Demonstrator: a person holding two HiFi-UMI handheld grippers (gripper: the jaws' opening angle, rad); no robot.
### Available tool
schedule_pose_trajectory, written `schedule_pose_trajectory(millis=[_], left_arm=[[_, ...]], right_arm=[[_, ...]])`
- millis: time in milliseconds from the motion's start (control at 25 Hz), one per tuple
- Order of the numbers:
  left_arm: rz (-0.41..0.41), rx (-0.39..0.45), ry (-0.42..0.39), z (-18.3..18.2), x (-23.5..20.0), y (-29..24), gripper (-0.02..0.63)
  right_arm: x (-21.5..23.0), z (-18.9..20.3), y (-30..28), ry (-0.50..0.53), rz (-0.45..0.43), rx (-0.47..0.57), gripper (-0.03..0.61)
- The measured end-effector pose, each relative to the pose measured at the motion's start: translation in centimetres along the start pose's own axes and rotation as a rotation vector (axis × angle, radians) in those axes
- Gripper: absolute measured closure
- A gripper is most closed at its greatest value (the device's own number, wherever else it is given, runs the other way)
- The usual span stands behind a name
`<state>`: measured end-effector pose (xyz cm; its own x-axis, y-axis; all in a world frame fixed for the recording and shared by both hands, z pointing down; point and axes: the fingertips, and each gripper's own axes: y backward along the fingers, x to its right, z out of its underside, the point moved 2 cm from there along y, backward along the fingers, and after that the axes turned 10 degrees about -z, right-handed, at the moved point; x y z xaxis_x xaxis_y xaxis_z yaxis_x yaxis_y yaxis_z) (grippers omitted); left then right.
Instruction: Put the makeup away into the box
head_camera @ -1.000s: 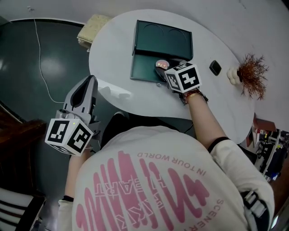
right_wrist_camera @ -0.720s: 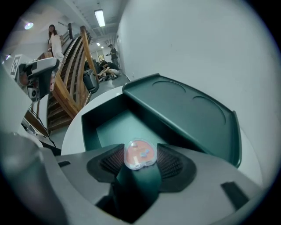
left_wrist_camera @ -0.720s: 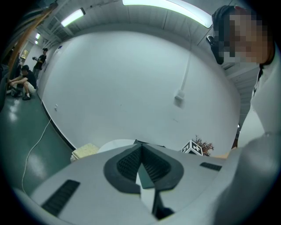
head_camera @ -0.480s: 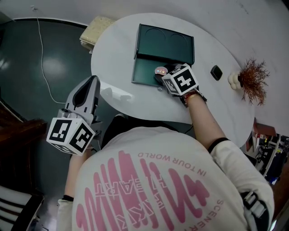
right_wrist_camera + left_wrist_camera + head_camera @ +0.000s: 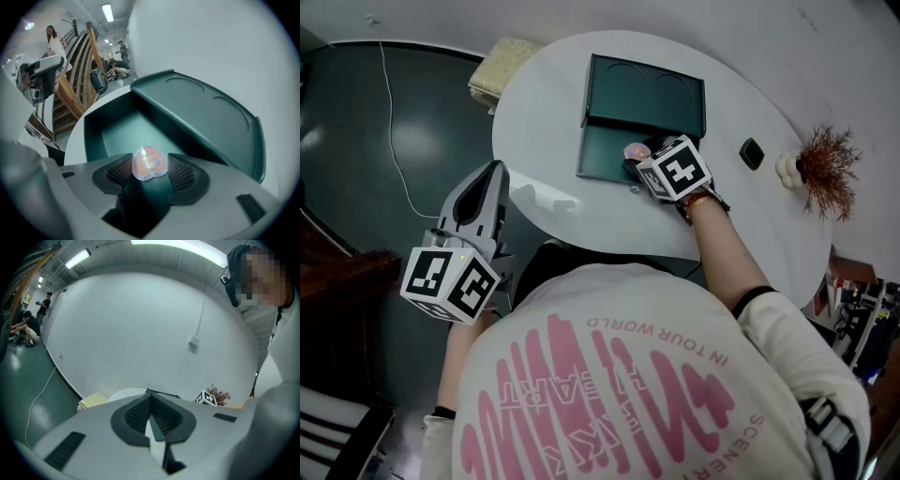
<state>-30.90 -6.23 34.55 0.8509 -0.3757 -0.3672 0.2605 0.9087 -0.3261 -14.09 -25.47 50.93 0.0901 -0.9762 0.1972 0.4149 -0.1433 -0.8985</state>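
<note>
Our right tongs (image 5: 150, 167) stand roughly half open and are clamped on the small heart-shaped pink makeup compact with a clear rim (image 5: 148, 159). A ribbed black pad (image 5: 123, 171) presses on each side of the heart. These tongs point steeply down, their marker cube (image 5: 677, 169) uppermost in the head view. The compact hangs over the open tray of the dark green rectangular box (image 5: 92, 127), toward the tray's right side as the head view shows it. We cannot tell whether it touches the tray floor. The box's lid (image 5: 206, 117), with two round recesses pressed into it, stands open beyond the tray.

Our left tongs (image 5: 150, 396) are closed tip to tip with nothing between them. We hold them off the near left edge of the surface, over the dark green floor (image 5: 356, 187), pointing toward the box and well apart from it.

The box sits on the white round surface (image 5: 553, 112). To its right on that surface lies a small black rounded object (image 5: 752, 153). Further right, near the rim, a reddish-brown dried sprig (image 5: 825, 164) rises from a cream-coloured base (image 5: 785, 167). Beyond the far left edge of the surface a pale yellow cushion-like block (image 5: 504, 58) shows. The right gripper view takes in a wooden staircase (image 5: 68, 105) at the left, with people near it.
</note>
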Motion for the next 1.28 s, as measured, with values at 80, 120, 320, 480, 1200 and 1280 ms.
schedule_pose_trajectory(millis=[80, 120, 320, 480, 1200, 1280], left_arm=[[-0.002, 0.002, 0.001, -0.1, 0.0, -0.1, 0.611], [-0.002, 0.003, 0.001, -0.2, 0.0, -0.1, 0.611], [-0.001, 0.004, 0.002, -0.1, -0.2, 0.0, 0.611], [-0.002, -0.001, 0.004, -0.1, -0.2, -0.2, 0.611], [-0.028, 0.019, 0.0, -0.7, -1.1, 0.4, 0.611], [-0.027, 0.023, -0.003, -0.8, -1.1, 0.5, 0.611]], right_arm=[[0.1, 0.0, 0.0, 0.006, -0.002, -0.009, 0.336], [0.0, 0.0, 0.0, 0.009, -0.001, -0.014, 0.336], [-0.1, 0.1, -0.2, 0.009, -0.005, -0.026, 0.334], [-0.1, 0.0, -0.1, 0.005, -0.005, -0.019, 0.331], [0.0, -0.2, 0.0, 0.0, 0.037, -0.028, 0.337], [0.1, -0.1, 0.1, -0.006, 0.039, -0.024, 0.337]])
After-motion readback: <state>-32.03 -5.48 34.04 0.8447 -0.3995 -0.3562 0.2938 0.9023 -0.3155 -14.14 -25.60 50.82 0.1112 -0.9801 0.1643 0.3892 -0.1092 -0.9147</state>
